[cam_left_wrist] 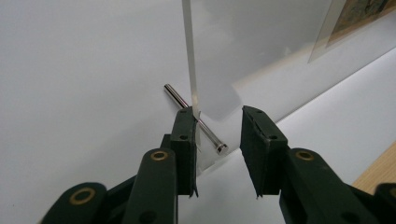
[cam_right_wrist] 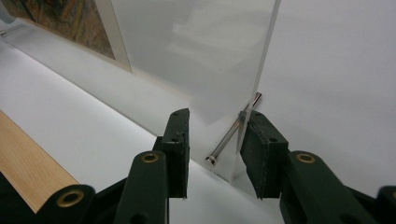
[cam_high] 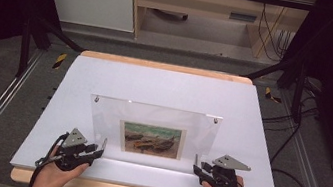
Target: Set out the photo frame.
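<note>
Your left gripper point(cam_high: 95, 147) and right gripper point(cam_high: 200, 169), jaws apart, straddle the upright acrylic frame's point(cam_high: 155, 117) bottom corners; uneven squeezing could topple it

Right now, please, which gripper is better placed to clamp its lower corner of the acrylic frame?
Left, marginally: both straddle a corner open-jawed, but the left gripper has the acrylic frame flush along one pad; the right gripper looks more slanted.
</note>
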A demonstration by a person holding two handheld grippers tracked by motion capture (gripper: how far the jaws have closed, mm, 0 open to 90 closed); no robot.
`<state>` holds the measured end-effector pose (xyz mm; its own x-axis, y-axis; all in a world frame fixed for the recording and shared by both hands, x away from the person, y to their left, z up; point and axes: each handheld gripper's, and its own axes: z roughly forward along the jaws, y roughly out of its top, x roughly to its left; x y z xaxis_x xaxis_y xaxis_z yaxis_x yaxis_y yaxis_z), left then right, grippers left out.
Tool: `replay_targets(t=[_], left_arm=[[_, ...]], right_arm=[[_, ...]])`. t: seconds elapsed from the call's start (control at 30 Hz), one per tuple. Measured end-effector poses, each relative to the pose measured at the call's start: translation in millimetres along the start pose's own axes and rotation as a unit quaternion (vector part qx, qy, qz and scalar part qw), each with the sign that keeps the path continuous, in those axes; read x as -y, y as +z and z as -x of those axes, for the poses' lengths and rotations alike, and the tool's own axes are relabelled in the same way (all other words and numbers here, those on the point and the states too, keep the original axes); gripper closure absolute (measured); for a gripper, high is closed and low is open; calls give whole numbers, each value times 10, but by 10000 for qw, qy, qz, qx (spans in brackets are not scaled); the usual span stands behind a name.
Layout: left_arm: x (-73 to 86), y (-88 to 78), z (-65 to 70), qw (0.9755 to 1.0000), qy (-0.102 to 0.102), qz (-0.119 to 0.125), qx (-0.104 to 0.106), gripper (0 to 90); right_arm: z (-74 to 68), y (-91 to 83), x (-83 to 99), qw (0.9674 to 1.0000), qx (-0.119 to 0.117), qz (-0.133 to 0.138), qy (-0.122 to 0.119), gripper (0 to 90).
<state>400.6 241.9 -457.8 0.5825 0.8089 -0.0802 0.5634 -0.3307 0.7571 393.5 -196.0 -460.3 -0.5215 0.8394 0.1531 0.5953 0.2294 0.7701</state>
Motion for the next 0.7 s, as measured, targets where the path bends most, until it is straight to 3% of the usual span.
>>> replay_targets(t=[0.7], left_arm=[[-2, 1, -5, 10000, 38, -26, 13, 656]], right_arm=[[-4, 1, 0, 10000, 8, 3, -10, 633]])
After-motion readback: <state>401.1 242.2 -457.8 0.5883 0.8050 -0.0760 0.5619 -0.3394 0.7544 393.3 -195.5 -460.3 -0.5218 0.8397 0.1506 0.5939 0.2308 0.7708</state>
